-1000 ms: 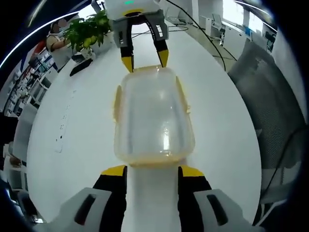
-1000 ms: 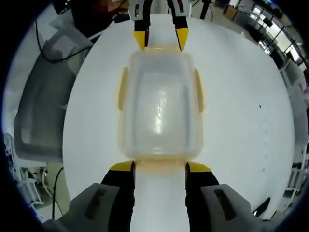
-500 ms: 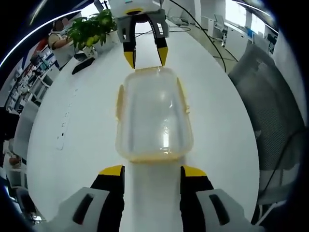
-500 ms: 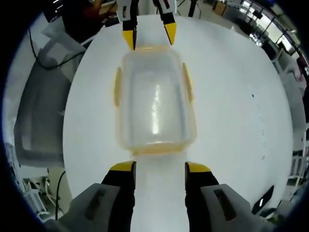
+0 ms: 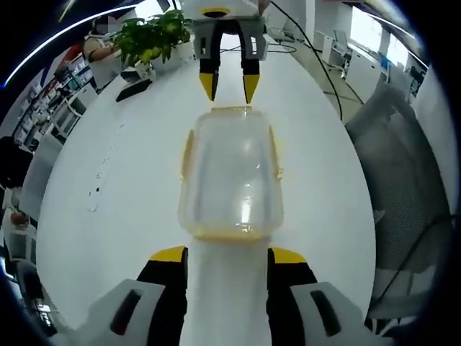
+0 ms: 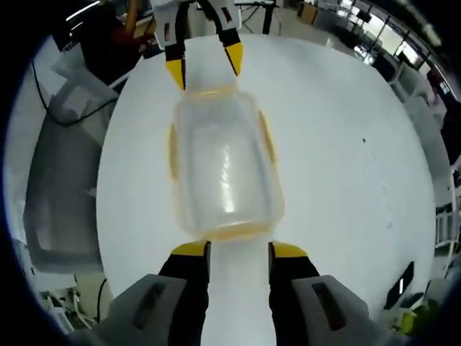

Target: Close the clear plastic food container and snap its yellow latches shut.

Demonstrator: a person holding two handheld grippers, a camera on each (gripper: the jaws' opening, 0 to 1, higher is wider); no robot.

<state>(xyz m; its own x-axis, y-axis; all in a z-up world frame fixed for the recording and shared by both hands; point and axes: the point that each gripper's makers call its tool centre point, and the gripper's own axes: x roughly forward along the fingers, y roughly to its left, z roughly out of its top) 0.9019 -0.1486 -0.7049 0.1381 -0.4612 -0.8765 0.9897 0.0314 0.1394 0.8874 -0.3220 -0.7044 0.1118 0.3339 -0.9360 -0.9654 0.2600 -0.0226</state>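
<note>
Left gripper [image 5: 227, 254] and right gripper [image 6: 238, 249] face each other, jaws parted and empty, the container [image 5: 229, 173] lying lengthwise dead ahead between them on the table [image 5: 108, 180], neither noticeably nearer.

White round table [image 5: 101, 180] bears a dark flat object [image 5: 133, 89] near its far edge beside a potted plant [image 5: 155, 40]. Grey chair [image 5: 403, 180] stands alongside; a cable [image 5: 317, 65] trails across the tabletop

Yellow latches [image 5: 274, 151] on clear container [image 5: 229, 176]: snapped or loose, cannot tell; far end latch blurred.
</note>
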